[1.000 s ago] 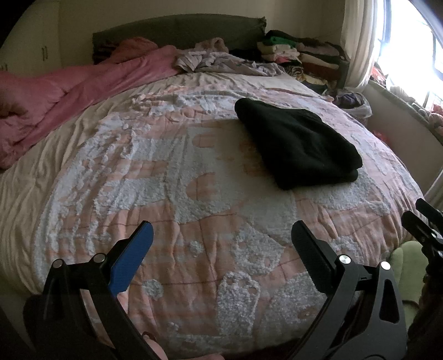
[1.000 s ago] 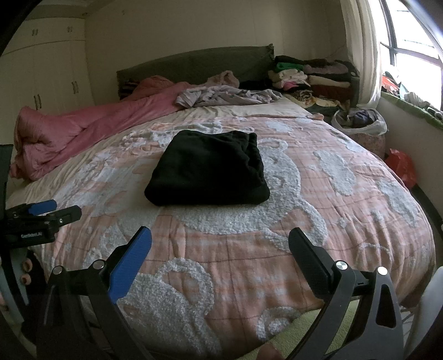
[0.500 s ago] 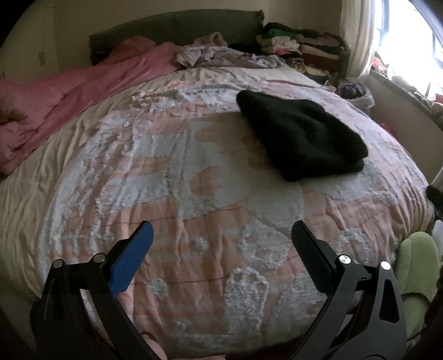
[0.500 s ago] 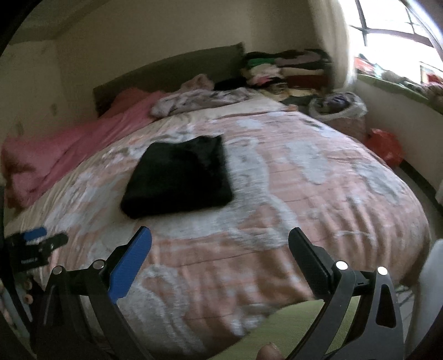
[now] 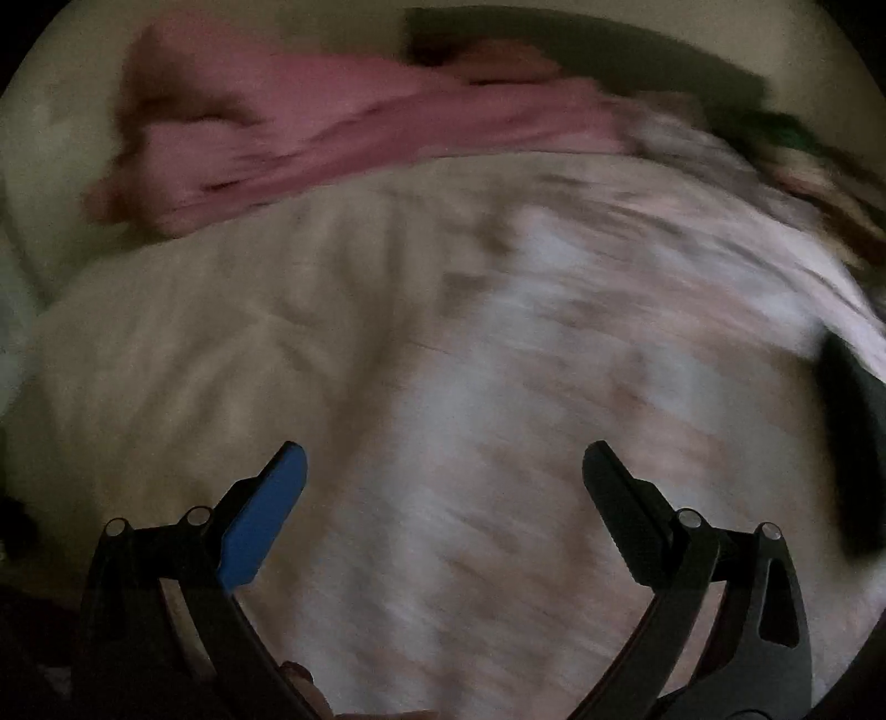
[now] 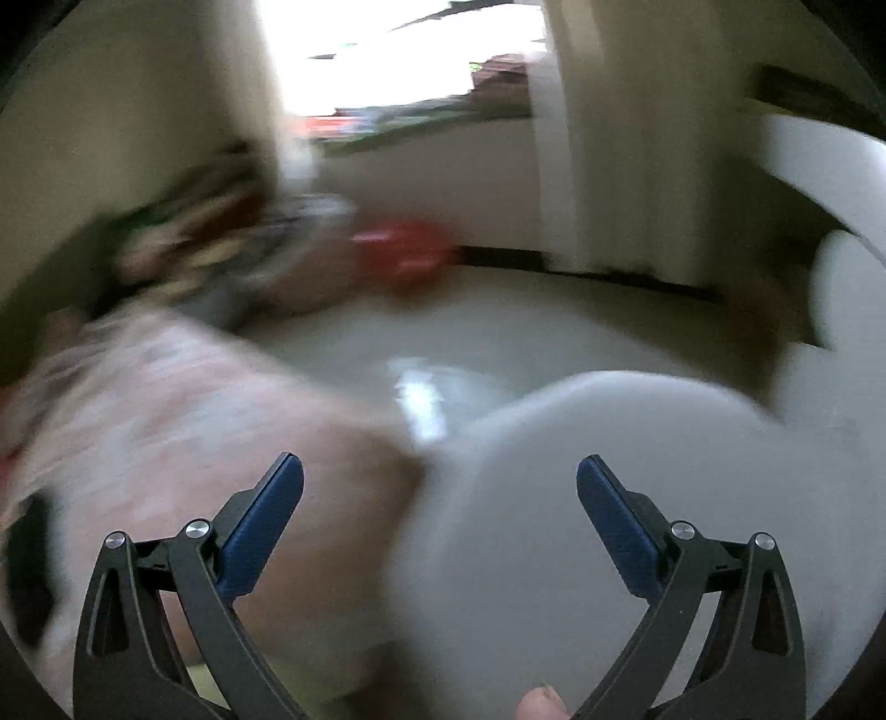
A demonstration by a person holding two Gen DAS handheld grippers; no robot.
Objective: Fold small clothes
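over the bed (image 5: 443,387) – two tongs (image 5: 443,465) (image 6: 440,476), both agape.

In the left wrist view the bed (image 5: 443,415) fills the frame ahead of the left gripper (image 5: 443,465), whose jaws stand wide apart above it. A bunched blanket (image 5: 343,133) lies along the bed's far side before the headboard (image 5: 581,50), and a folded garment (image 5: 853,437) rests at the right edge. In the right wrist view the bed's corner (image 6: 194,432) sits left, the floor (image 6: 498,327) beyond, and a window (image 6: 398,55) behind.
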